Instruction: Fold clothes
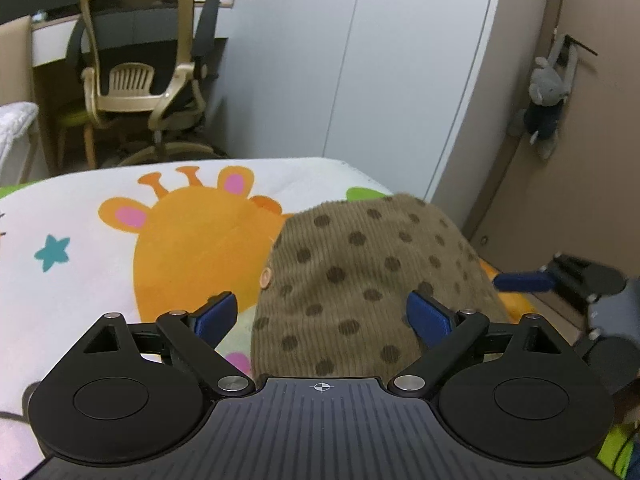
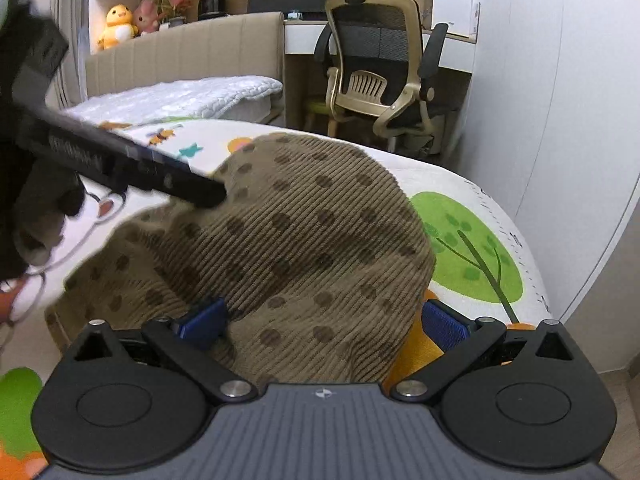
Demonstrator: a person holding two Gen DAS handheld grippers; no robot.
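A brown corduroy garment with dark dots (image 1: 360, 272) lies bunched on the cartoon-print bed sheet (image 1: 80, 280), near the bed's corner. My left gripper (image 1: 322, 316) hovers over its near edge, open wide; one blue pad (image 1: 428, 318) is above the cloth and the other is off its side. In the right wrist view the garment (image 2: 300, 232) fills the middle. My right gripper (image 2: 324, 324) is open at its widest, with cloth lying between the pads and not pinched. The left gripper's black body (image 2: 120, 160) reaches in from the upper left. The right gripper's blue finger (image 1: 520, 280) shows at the right edge.
A white wardrobe (image 1: 360, 60) and a door with a hanging grey plush toy (image 1: 548, 96) stand beyond the bed corner. An office chair (image 2: 380, 68) sits by a desk. A folded white blanket (image 2: 180, 96) lies by the padded headboard (image 2: 188, 52).
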